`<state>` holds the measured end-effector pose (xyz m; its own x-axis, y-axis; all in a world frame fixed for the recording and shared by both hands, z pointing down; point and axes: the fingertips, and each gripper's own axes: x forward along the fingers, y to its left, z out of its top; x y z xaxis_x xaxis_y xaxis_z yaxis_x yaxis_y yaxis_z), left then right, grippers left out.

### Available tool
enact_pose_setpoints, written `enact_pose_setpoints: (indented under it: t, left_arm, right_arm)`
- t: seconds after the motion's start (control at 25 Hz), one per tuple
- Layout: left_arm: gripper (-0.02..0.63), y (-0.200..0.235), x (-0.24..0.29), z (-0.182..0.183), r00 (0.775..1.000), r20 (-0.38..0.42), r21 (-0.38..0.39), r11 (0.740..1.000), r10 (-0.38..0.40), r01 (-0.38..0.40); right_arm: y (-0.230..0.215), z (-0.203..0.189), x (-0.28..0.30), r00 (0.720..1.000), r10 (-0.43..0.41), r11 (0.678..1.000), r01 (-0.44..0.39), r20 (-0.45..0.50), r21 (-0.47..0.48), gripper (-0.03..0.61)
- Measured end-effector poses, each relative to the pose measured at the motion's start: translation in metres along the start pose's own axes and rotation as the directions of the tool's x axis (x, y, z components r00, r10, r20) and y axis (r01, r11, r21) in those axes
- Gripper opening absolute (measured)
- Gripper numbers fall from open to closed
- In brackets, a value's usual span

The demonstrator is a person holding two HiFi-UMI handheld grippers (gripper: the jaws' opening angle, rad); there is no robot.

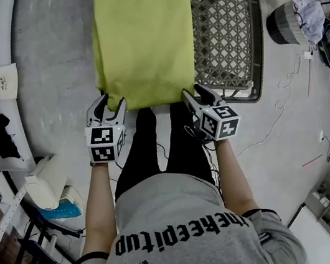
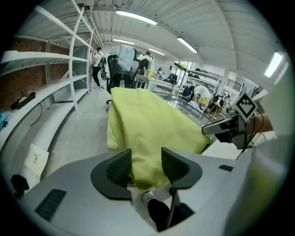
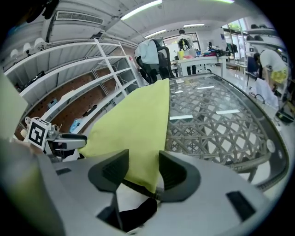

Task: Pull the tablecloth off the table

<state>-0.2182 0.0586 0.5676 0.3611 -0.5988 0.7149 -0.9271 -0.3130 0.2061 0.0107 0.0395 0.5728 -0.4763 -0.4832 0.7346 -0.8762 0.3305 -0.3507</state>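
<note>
Yellow-green tablecloth (image 1: 145, 37) edge lies between the wide-spread jaws of left tool (image 1: 112, 102) and right tool (image 1: 191, 90).

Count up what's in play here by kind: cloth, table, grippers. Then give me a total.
cloth: 1
table: 1
grippers: 2 (left gripper, right gripper)
Total: 4

The left part of the glass-topped lattice table (image 1: 226, 32) is covered by a yellow-green tablecloth (image 1: 145, 37), whose near edge is draped over the near rim.
</note>
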Motion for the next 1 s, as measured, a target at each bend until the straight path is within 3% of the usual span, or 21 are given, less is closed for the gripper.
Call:
enact_pose_setpoints:
  t: [0.4, 0.6, 0.76, 1.0]
  left_arm:
    - [0.216, 0.000, 0.018, -0.023, 0.996, -0.093, -0.014, 1.000, -0.004, 0.003]
    - [0.216, 0.000, 0.022, -0.021, 0.996, -0.085, -0.043, 0.999, -0.006, 0.002]
    - [0.209, -0.001, 0.024, -0.022, 0.995, -0.102, -0.035, 0.999, 0.014, -0.018]
    - [0.112, 0.002, 0.029, -0.021, 0.986, -0.158, -0.014, 0.999, 0.049, -0.052]
  right_arm:
    - [-0.010, -0.012, 0.006, 0.999, -0.038, 0.999, 0.038, -0.011, 0.028, 0.237]
    - [-0.011, -0.015, 0.010, 0.999, -0.044, 0.998, 0.045, -0.026, 0.038, 0.235]
    - [-0.007, -0.015, 0.013, 0.998, -0.042, 0.999, 0.043, -0.053, 0.025, 0.196]
    - [0.008, -0.010, 0.023, 0.997, 0.003, 1.000, -0.004, -0.082, -0.016, 0.062]
